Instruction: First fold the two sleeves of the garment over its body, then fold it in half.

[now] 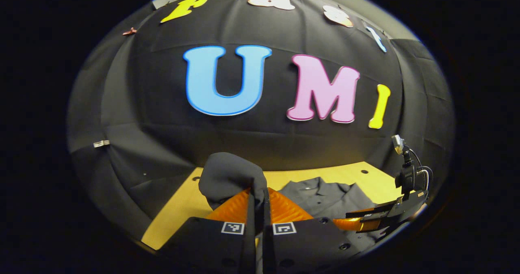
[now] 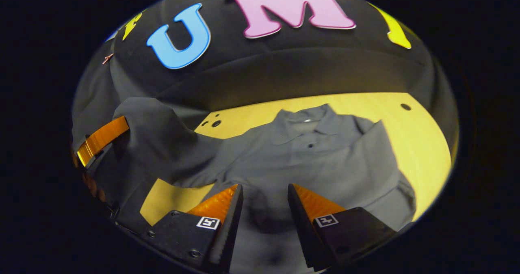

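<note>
**Left claw lifts one sleeve of the grey shirt**

Left claw [image 1: 258, 195] sits at the bottom middle of the left gripper view; its two fingers are pressed together and they pinch a fold of dark grey cloth; that cloth is one sleeve [image 1: 227, 178] of the shirt, and it bunches up in a lump just above the fingertips, up off the table.

In the right gripper view the same sleeve [image 2: 154, 140] hangs at the middle left, stretched up from the shirt toward the left claw, which peeks in at the left edge; its tips are hidden by the cloth there.

Right claw [image 2: 265, 193] is at the bottom middle of the right gripper view; its fingers are spread apart and hold nothing; it hovers over the lower part of the shirt.

The shirt [image 2: 308, 160] lies flat on the yellow table [image 2: 422, 136], in the middle of that view, collar toward the black wall; the other sleeve [image 2: 386, 164] lies folded across the body at the right.

In the left gripper view the right claw [image 1: 357, 221] shows at the lower right, over the shirt [image 1: 325, 199], with the table [image 1: 378, 180] behind it.
</note>
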Action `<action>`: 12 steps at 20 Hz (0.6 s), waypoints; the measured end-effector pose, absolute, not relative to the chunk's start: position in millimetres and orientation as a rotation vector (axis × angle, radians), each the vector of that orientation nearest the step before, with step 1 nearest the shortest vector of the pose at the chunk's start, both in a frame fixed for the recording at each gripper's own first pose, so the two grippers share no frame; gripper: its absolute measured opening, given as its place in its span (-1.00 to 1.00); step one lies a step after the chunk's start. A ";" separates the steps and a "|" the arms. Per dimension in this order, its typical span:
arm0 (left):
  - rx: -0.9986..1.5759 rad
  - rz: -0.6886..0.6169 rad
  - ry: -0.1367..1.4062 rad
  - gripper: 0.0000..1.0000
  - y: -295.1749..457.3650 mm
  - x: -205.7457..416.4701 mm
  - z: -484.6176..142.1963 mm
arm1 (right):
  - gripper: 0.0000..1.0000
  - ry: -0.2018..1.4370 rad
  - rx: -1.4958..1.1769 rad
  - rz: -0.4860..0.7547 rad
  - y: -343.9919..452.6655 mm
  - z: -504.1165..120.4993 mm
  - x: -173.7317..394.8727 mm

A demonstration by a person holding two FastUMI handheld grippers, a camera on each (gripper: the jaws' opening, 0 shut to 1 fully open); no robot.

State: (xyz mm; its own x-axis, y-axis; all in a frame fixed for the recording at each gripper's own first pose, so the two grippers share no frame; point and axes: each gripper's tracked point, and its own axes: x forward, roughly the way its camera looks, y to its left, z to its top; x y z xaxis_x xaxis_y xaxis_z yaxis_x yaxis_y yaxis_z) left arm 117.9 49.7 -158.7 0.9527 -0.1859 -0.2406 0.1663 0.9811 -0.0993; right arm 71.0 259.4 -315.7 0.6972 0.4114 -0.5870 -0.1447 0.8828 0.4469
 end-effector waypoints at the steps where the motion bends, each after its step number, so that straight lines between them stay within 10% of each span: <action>1: -0.089 -0.204 0.255 -0.77 29.2 119.2 -157.9 | 0.39 0.737 0.383 0.292 236.8 -317.4 67.7; 12: -0.111 -0.375 0.359 -0.77 -135.6 107.8 -191.0 | 0.39 0.737 0.426 0.035 54.2 -350.5 36.9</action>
